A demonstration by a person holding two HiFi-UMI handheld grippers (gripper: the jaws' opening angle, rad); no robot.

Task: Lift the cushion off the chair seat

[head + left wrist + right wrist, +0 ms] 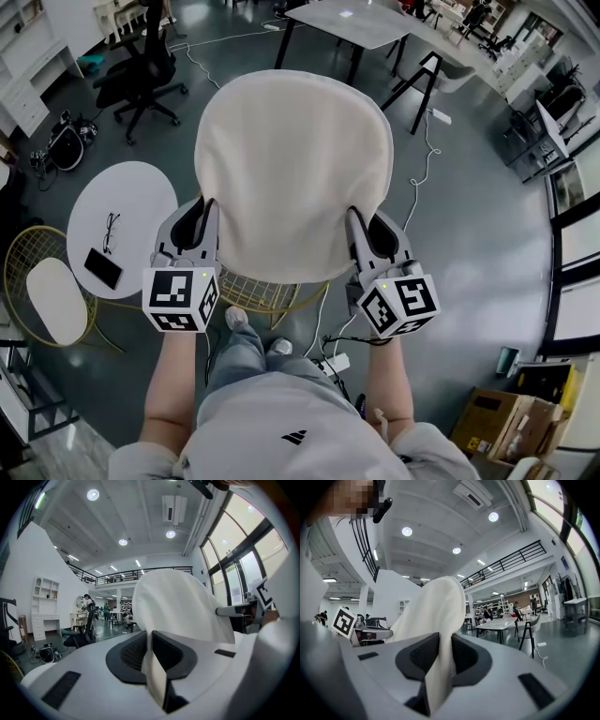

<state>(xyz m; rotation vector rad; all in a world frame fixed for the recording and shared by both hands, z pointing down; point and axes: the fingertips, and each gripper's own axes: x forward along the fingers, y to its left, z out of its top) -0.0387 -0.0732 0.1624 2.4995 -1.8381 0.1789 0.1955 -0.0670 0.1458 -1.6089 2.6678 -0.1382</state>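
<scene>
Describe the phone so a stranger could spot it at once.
Left of the big cream cushion stands a round white table. Two things lie on it: the phone is the flat black rectangle near its rim, not the thin-framed glasses.

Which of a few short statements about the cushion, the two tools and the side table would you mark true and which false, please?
1. The left tool is clamped on one edge of the cushion. True.
2. The right tool is open and empty. False: it is clamped on the cushion's opposite edge.
3. The cushion lies flat on the chair seat. False: both tools hold it up, and the bare wire seat shows below its near edge.
4. A phone and glasses lie on the round white table. True.
</scene>
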